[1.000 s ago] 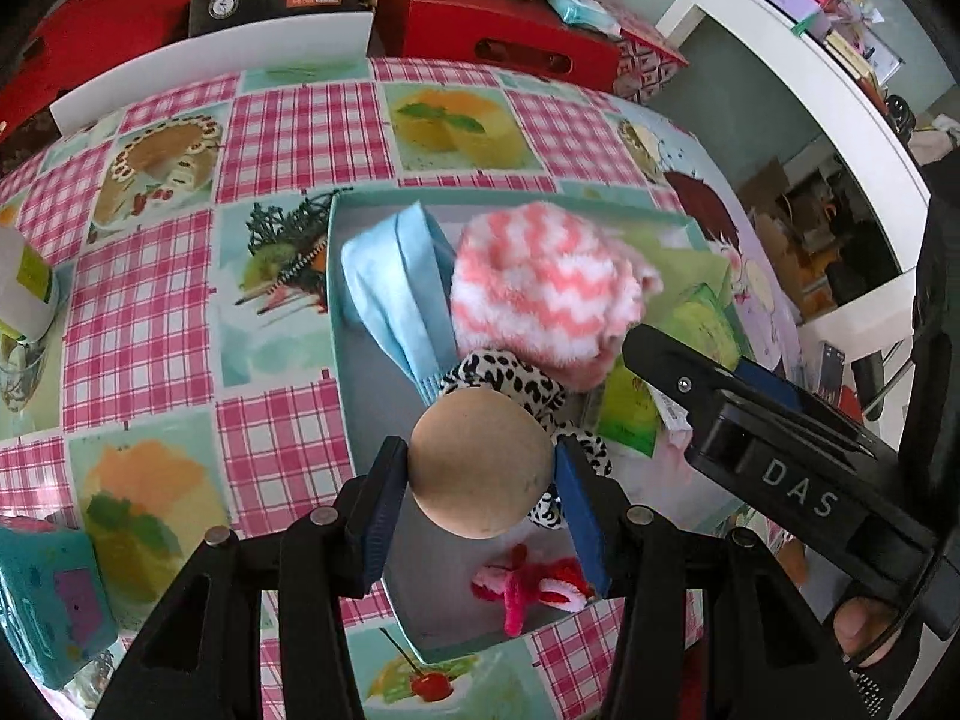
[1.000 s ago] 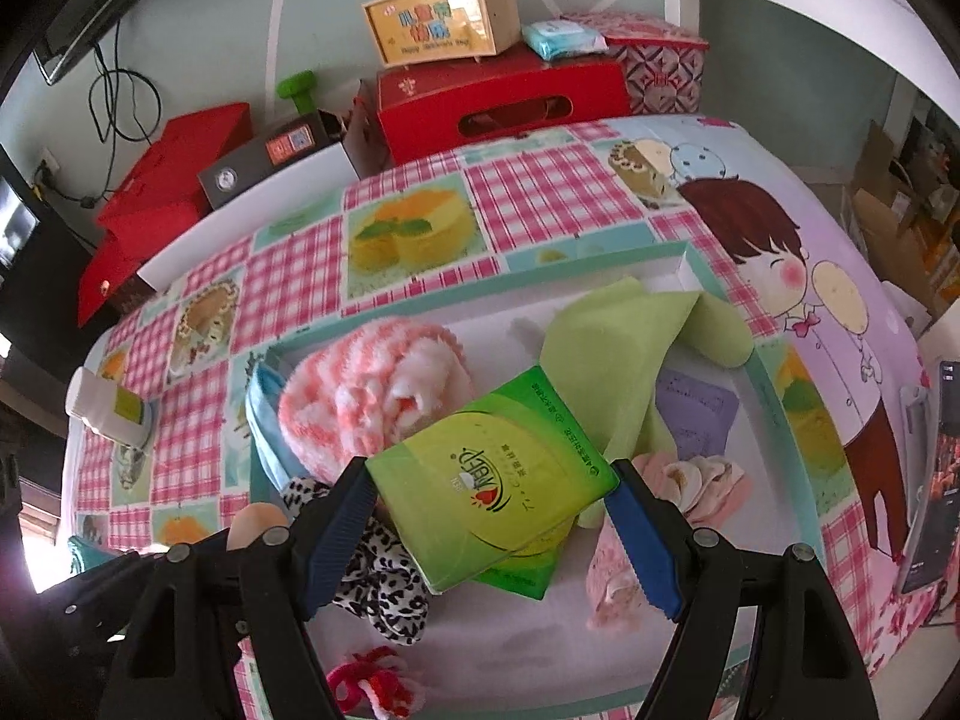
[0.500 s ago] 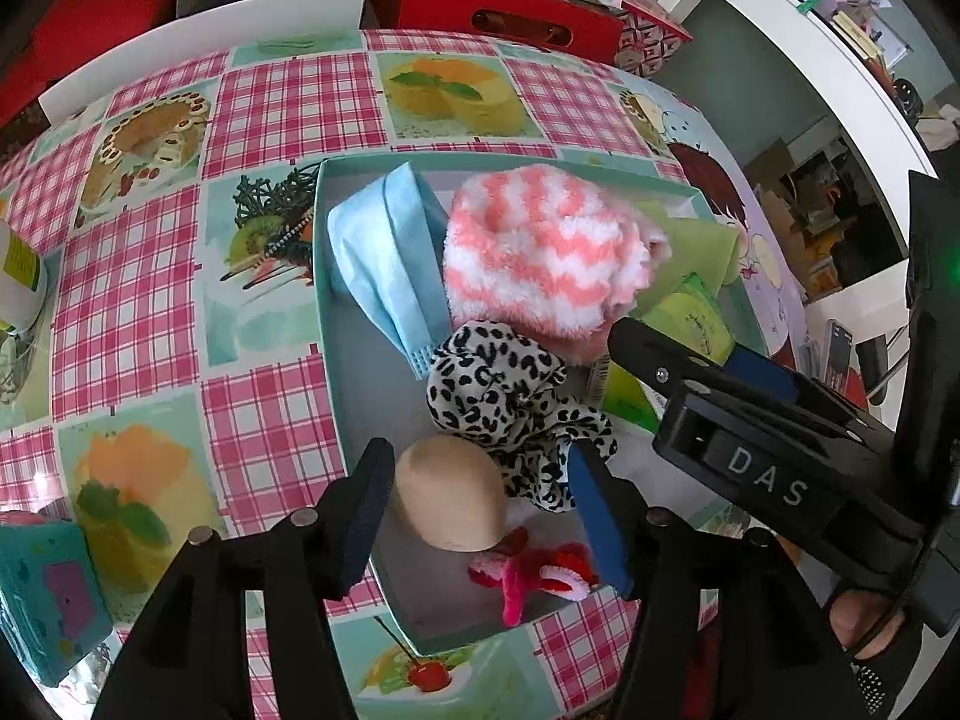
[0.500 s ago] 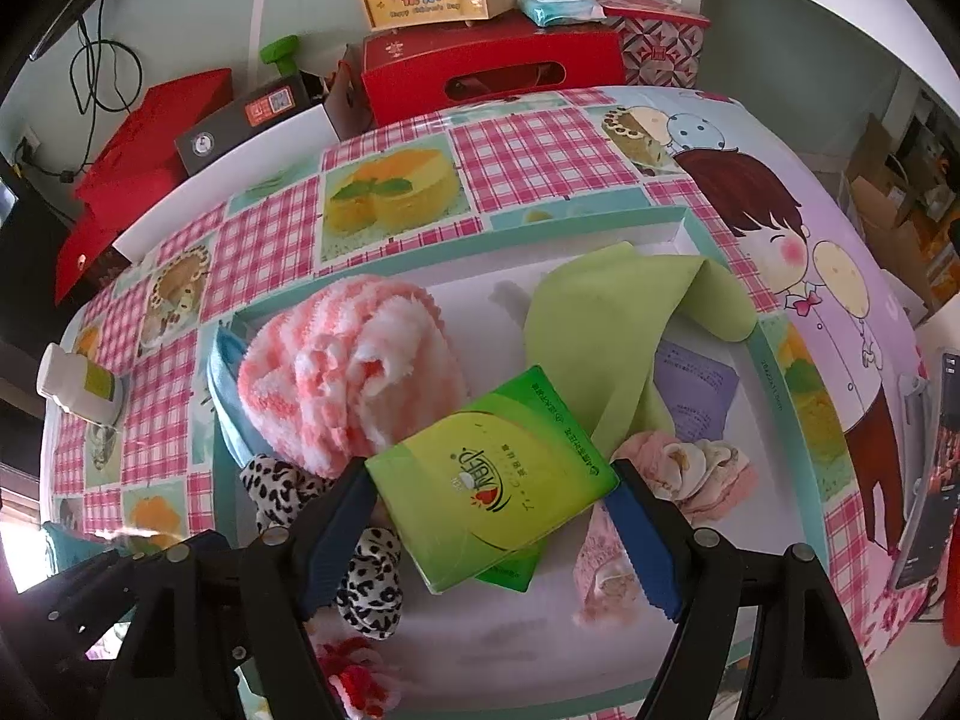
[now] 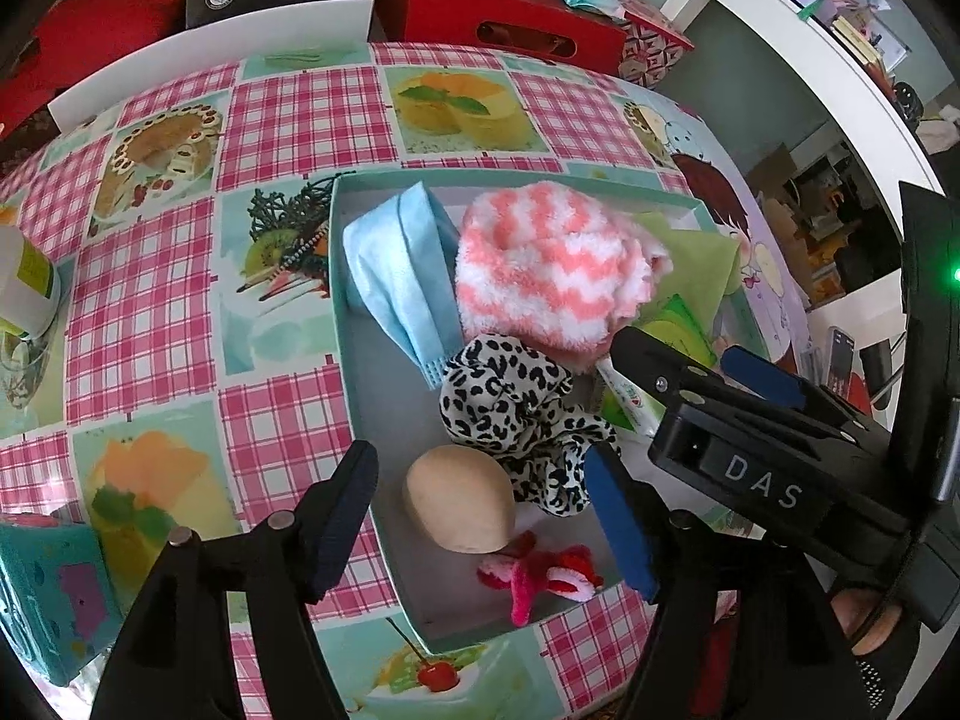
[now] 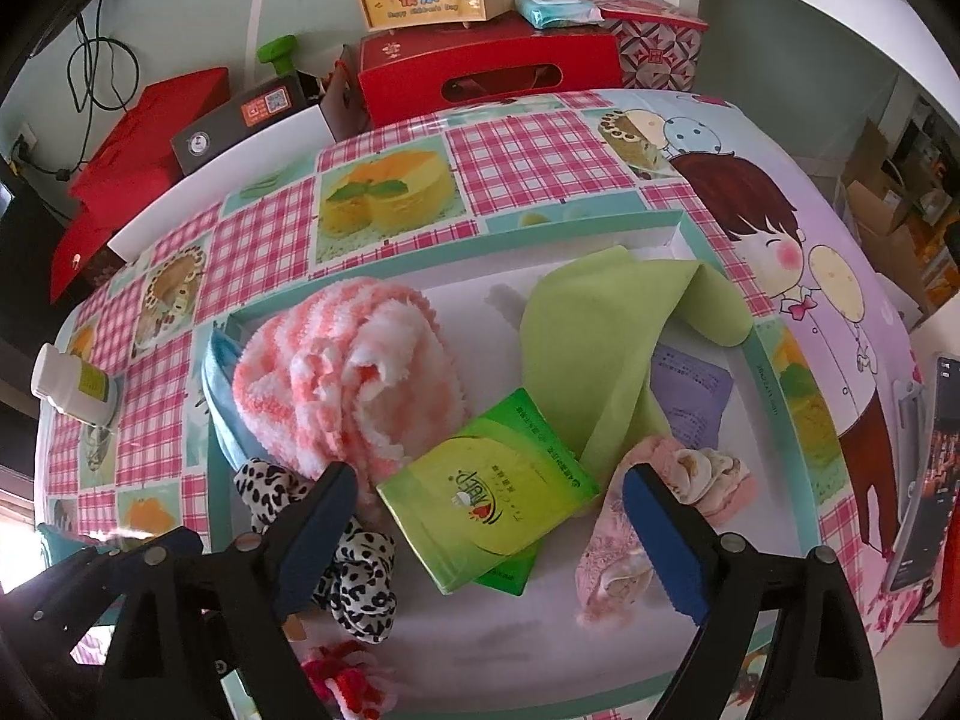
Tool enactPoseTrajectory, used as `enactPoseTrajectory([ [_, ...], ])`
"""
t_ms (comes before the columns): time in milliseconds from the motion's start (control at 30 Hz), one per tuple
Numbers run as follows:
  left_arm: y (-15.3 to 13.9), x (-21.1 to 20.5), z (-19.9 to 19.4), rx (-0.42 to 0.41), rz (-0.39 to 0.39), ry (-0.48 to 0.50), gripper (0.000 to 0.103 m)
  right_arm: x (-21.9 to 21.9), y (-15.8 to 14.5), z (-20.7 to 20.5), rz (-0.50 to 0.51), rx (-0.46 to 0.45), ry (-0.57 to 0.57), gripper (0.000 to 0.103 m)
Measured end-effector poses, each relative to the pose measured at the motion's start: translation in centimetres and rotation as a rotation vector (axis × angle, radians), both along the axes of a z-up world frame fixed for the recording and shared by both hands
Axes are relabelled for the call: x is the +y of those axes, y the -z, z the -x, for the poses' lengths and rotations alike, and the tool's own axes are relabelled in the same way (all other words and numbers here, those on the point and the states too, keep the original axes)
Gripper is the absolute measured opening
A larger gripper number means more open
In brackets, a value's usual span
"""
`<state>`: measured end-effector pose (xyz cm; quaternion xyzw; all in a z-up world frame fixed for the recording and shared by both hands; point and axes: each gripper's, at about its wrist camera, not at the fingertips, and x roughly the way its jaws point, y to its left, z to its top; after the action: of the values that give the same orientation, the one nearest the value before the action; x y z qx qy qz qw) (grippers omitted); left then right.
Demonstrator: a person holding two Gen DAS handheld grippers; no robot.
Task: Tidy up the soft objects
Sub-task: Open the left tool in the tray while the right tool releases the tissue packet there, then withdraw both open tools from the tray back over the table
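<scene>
Soft things gathered in the tray (image 5: 372, 516), both grippers spread empty.

The left gripper (image 5: 480, 516) hangs wide above the sponge ball (image 5: 459, 507) lying inside; the right gripper (image 6: 486, 531) straddles the tissue pack (image 6: 489, 489) without touching.

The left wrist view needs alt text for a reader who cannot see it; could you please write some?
The open left gripper hovers over a shallow teal tray on a checked tablecloth, above a beige sponge ball. Also in the tray: a leopard-print scrunchie, a pink-and-white fluffy cloth and a blue face mask.
</scene>
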<state>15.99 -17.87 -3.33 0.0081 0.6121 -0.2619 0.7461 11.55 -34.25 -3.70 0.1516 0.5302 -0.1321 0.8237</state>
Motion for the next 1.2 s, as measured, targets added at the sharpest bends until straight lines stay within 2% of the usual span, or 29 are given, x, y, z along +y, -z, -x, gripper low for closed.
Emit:
enactPoseTrajectory([
  [100, -0.1, 0.3, -0.2, -0.009, -0.005, -0.014, 0.072, -0.1, 0.0, 0.0, 0.000, -0.007, 0.001, 0.094],
  [200, -0.4, 0.8, -0.4, -0.023, -0.005, -0.038, 0.074, -0.2, -0.2, 0.2, -0.003, -0.023, 0.010, 0.103],
  [300, -0.7, 1.4, -0.6, -0.041, -0.006, -0.058, 0.085, -0.6, -0.5, 0.3, -0.011, -0.052, 0.025, 0.103],
  [633, -1.2, 3.6, -1.7, -0.106, -0.036, -0.178, 0.085, -1.1, -0.8, 0.5, -0.034, -0.079, 0.057, 0.103],
  [833, -2.2, 4.7, -1.5, -0.156, -0.006, -0.225, 0.086, -0.6, -1.2, 0.8, -0.031, -0.085, 0.045, 0.103],
  [933, -2.6, 5.2, -1.0, -0.182, -0.002, -0.236, 0.087, 0.0, -1.4, 1.2, -0.023, -0.086, 0.025, 0.103],
  [1000, -2.9, 5.3, -0.5, -0.207, 0.002, -0.240, 0.095, 0.6, -1.6, 1.5, -0.018, -0.084, 0.006, 0.103],
  [1200, -3.6, 5.4, 1.2, -0.262, 0.016, -0.232, 0.095, 1.8, -1.3, 3.3, -0.007, -0.081, -0.023, 0.103],
])
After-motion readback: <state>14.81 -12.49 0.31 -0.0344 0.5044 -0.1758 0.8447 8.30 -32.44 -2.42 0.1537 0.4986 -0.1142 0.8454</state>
